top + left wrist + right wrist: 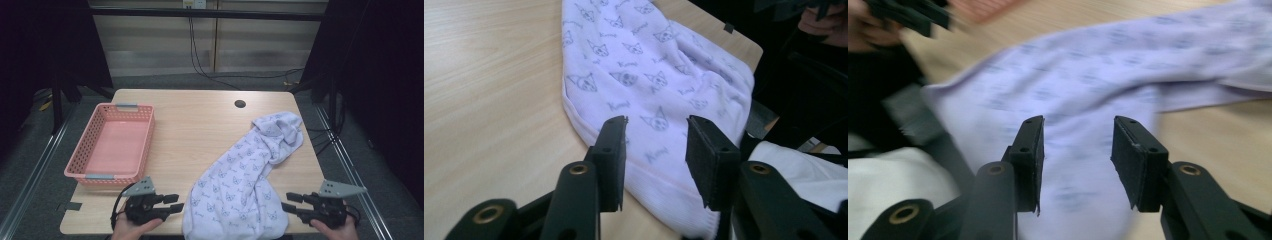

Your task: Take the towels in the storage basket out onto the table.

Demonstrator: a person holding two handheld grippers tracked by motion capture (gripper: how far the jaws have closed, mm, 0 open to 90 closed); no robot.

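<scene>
A white garment (240, 185) printed with small grey cat faces lies stretched from the table's right back to its front edge, where it hangs over. My left gripper (176, 202) lies low at the garment's left front edge and points right at it. In the left gripper view the jaws (656, 145) stand apart over the ribbed hem of the garment (639, 65) without pressing it. My right gripper (287, 201) sits at the garment's right front edge and points left. Its jaws (1077, 145) are open, with the blurred garment (1088, 75) beyond them.
A pink plastic basket (145, 150) stands empty on the left of the wooden table (200, 120). A round cable hole (240, 104) is near the back edge. Cables run over the floor behind the table. Dark curtains and metal rails flank both sides.
</scene>
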